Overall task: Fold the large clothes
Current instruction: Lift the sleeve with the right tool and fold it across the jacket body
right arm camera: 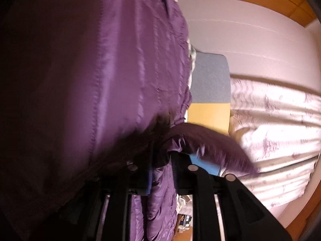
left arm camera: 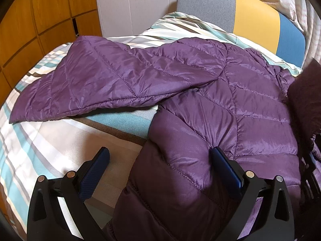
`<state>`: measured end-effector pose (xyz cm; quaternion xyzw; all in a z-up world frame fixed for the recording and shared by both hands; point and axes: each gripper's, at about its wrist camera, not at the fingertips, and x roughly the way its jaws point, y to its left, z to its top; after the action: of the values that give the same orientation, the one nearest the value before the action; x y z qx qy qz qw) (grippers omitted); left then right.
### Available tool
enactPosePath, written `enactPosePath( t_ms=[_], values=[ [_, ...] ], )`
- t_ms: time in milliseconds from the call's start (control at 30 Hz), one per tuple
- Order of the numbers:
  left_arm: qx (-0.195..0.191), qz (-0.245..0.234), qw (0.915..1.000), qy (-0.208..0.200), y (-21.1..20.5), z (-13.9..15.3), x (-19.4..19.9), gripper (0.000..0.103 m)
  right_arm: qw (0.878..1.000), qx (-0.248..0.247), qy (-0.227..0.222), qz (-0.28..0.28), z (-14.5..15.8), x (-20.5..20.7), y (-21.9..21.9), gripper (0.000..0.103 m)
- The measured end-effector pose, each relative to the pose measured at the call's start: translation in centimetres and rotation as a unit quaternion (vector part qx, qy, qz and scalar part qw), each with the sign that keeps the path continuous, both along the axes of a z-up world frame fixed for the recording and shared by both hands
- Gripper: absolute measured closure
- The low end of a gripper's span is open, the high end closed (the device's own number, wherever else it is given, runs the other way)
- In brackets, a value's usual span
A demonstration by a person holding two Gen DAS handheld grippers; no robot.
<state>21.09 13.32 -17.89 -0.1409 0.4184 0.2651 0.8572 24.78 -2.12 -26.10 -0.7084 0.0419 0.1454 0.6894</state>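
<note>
1. My left black two-finger gripper with dark blue pads (left arm camera: pixel 159 158) is spread wide over the bed. A bulging fold of the shiny purple quilted puffer jacket (left arm camera: pixel 200 92) sits between its fingers; the right pad (left arm camera: pixel 226 166) touches the fabric, while the left pad (left arm camera: pixel 96 168) stands clear above the sheet.
2. My right black two-finger gripper (right arm camera: pixel 160 172) is narrowed down and pinches a strip of the same purple jacket (right arm camera: pixel 90 80), near a dark purple fur trim (right arm camera: pixel 200 140). This view is blurred and turned sideways, and the jacket hangs close in front of the lens, filling its left half.
3. I can read no brand, label or writing anywhere on the jacket or the bedding.
4. The jacket lies spread on the bed in the left view, with one sleeve (left arm camera: pixel 80 86) stretched out flat to the left and the body running to the right, where the dark fur trim (left arm camera: pixel 305 92) shows at the edge of the picture.
5. The surface is a bed sheet checked in white, teal, grey and brown (left arm camera: pixel 50 150), smooth under my left gripper.
6. Behind the jacket stands a padded headboard in grey, yellow and blue blocks (left arm camera: pixel 256 22).
7. A pale curtain with a faint purple print (right arm camera: pixel 280 124) hangs beside the headboard.
8. Orange-brown wooden cabinet panels (left arm camera: pixel 36 20) fill the left of the room, next to a white wall panel (left arm camera: pixel 136 6).
</note>
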Motion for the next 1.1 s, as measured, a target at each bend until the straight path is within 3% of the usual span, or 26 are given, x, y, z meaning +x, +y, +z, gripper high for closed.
enactPosePath(
  t_ms=[67,100,133,200,300,333,400,467,500,567,600,633,700,767,867,967,1100],
  values=[
    [-0.008,0.000,1.0000,-0.002,0.2,0.4,-0.2,0.003,0.998,0.048,0.018,-0.026,1.6,0.8,-1.0,0.060],
    [-0.010,-0.002,1.0000,-0.002,0.2,0.6,-0.2,0.003,0.993,0.097,0.050,-0.045,3.1,1.5,-1.8,0.055],
    [-0.010,-0.006,0.9999,-0.004,0.1,1.0,-0.2,0.003,0.987,0.132,0.078,-0.056,4.2,1.9,-2.5,0.047],
    [0.000,-0.015,0.9996,-0.023,-0.5,2.5,-0.6,0.003,0.963,0.214,0.146,-0.079,6.5,2.8,-4.5,0.045],
    [0.022,-0.038,0.9959,-0.079,-2.9,5.6,-0.8,0.003,0.894,0.359,0.239,-0.125,9.8,5.3,-9.3,0.045],
    [0.026,-0.045,0.9945,-0.091,-3.6,6.3,-0.7,0.003,0.876,0.388,0.251,-0.136,10.3,5.9,-10.4,0.045],
    [0.033,-0.074,0.9905,-0.111,-6.1,7.8,0.4,0.003,0.810,0.483,0.281,-0.176,11.4,7.9,-14.4,0.044],
    [0.043,-0.111,0.9875,-0.104,-8.9,8.1,2.8,0.003,0.758,0.546,0.285,-0.216,11.7,8.4,-17.4,0.044],
    [0.049,-0.124,0.9864,-0.096,-9.9,7.9,3.9,0.003,0.719,0.587,0.280,-0.243,11.6,9.2,-19.6,0.044],
    [0.064,-0.158,0.9829,-0.070,-12.0,6.7,7.0,0.003,0.670,0.632,0.273,-0.277,11.0,9.3,-21.9,0.044],
    [0.076,-0.167,0.9814,-0.055,-12.6,6.0,8.5,0.008,0.648,0.651,0.268,-0.291,10.6,9.2,-23.2,0.044],
    [0.091,-0.168,0.9807,-0.042,-13.1,5.3,9.5,0.020,0.636,0.661,0.266,-0.297,10.3,8.7,-24.1,0.044],
    [0.099,-0.165,0.9812,-0.001,-12.6,3.2,11.6,0.032,0.605,0.685,0.263,-0.309,10.1,8.9,-25.8,0.044],
    [0.075,-0.145,0.9866,0.002,-10.7,2.2,11.8,0.032,0.594,0.696,0.260,-0.309,10.4,8.2,-27.1,0.044],
    [0.055,-0.097,0.9938,-0.007,-7.6,1.2,10.5,0.032,0.587,0.700,0.260,-0.312,10.5,7.7,-27.2,0.046],
    [0.018,-0.078,0.9964,-0.025,-5.9,0.7,9.7,0.032,0.588,0.697,0.260,-0.319,11.1,6.9,-27.6,0.051],
    [0.045,-0.081,0.9956,-0.015,-6.6,0.5,10.1,0.032,0.605,0.688,0.251,-0.312,12.3,9.4,-26.3,0.061]
  ],
)
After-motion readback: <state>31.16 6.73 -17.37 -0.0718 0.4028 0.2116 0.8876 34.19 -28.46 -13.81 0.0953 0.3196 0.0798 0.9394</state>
